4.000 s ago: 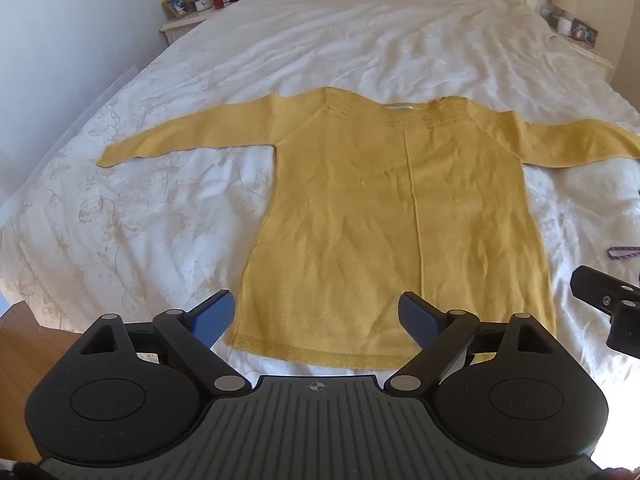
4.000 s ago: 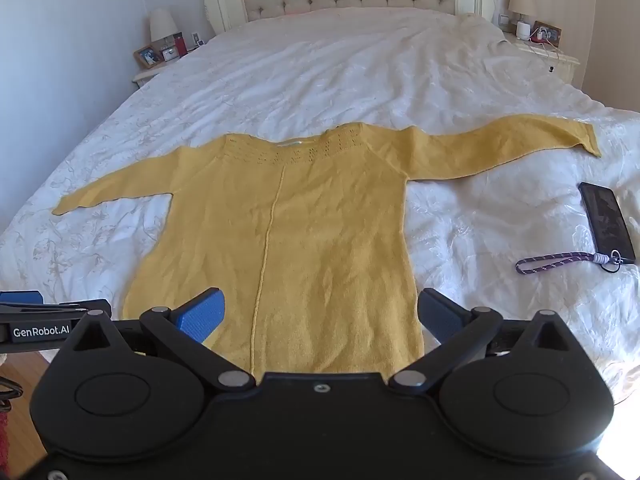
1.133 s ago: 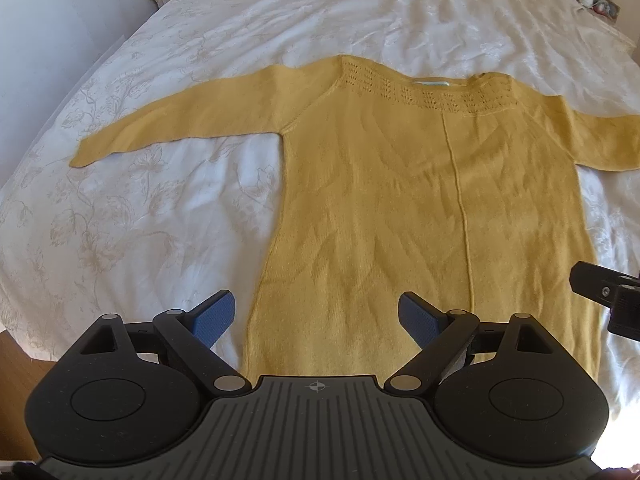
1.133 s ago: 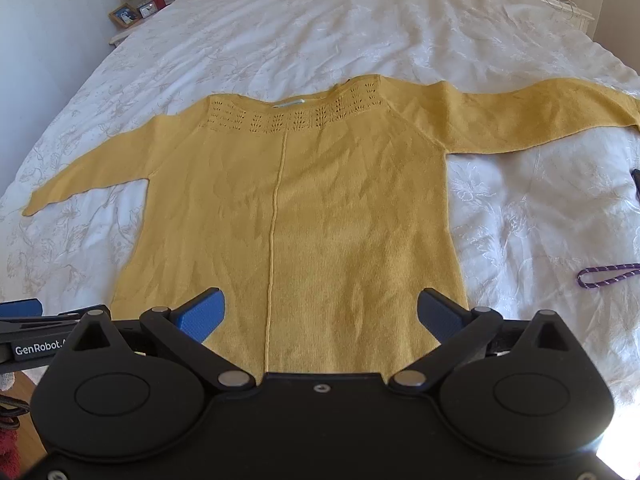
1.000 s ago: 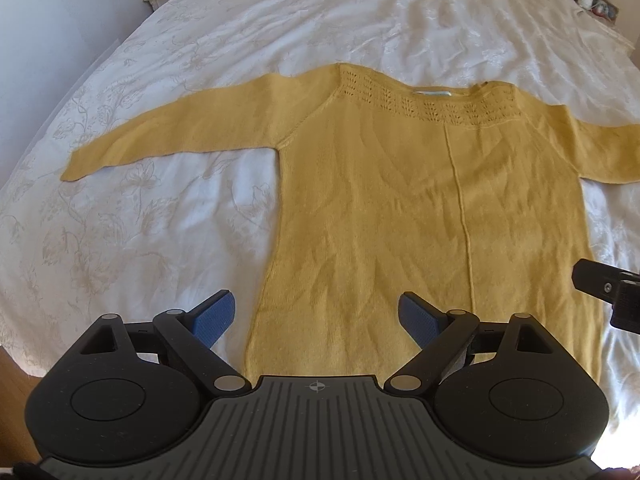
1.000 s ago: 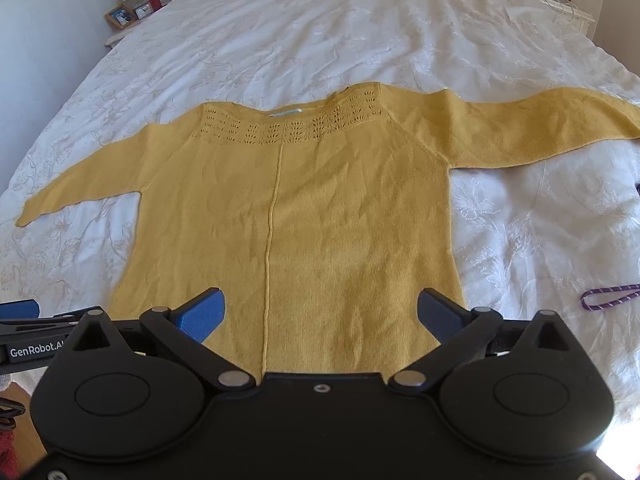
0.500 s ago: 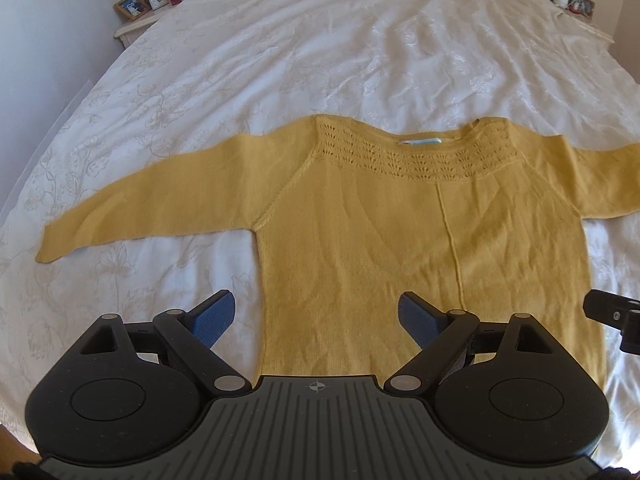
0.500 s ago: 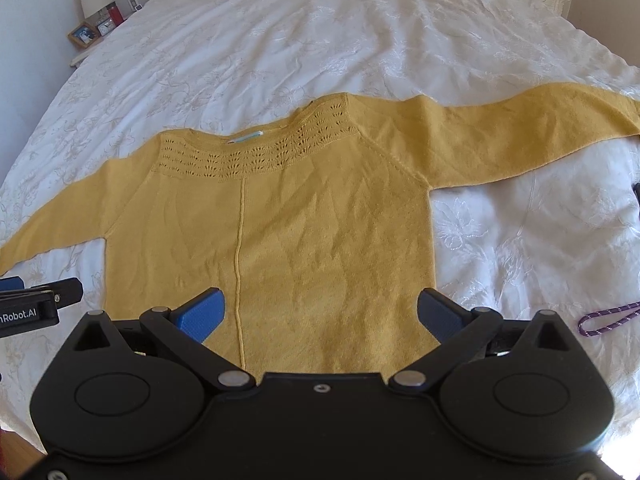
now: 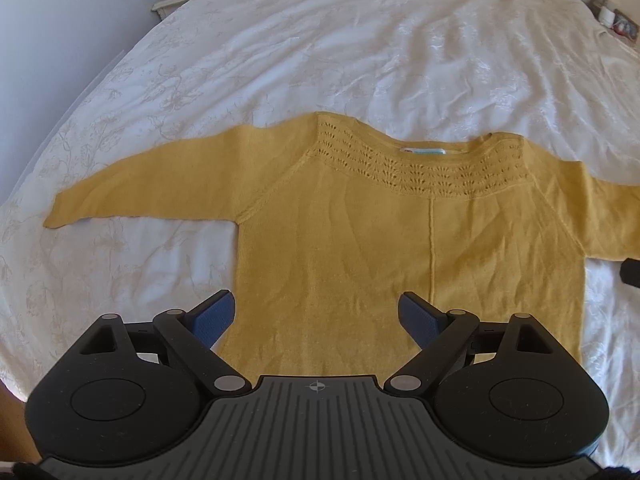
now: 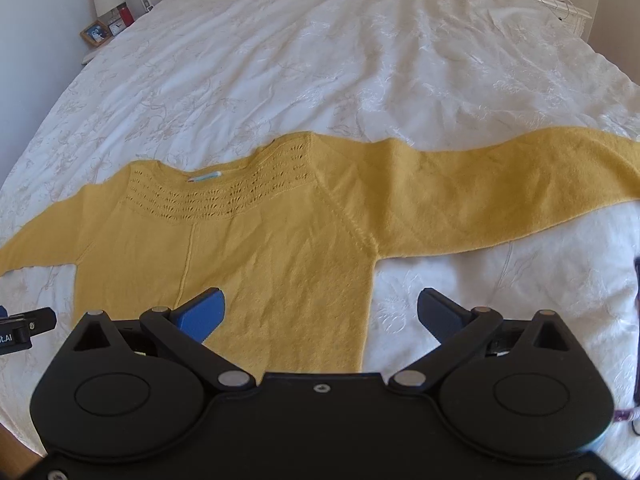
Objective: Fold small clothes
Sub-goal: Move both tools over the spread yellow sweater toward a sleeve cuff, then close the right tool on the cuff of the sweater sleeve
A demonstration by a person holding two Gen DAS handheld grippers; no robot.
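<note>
A mustard-yellow knitted long-sleeved sweater (image 9: 360,240) is spread flat on the white embroidered bedspread (image 9: 360,48), near its foot edge. Its hem is hidden behind both gripper bodies, and one cuff is cut off by the frame in each view. The neckline is pointed toward the head of the bed; the sleeves are stretched across it. The left gripper (image 9: 316,316) and the right gripper (image 10: 320,310) are held above the sweater, jaws spread wide, nothing grasped.

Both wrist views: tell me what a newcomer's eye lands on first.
A yellow sweater lies flat, sleeves spread, across the near part of a white bedspread. In the foreground of each view, an open hand-held gripper hovers over it: left, right.
</note>
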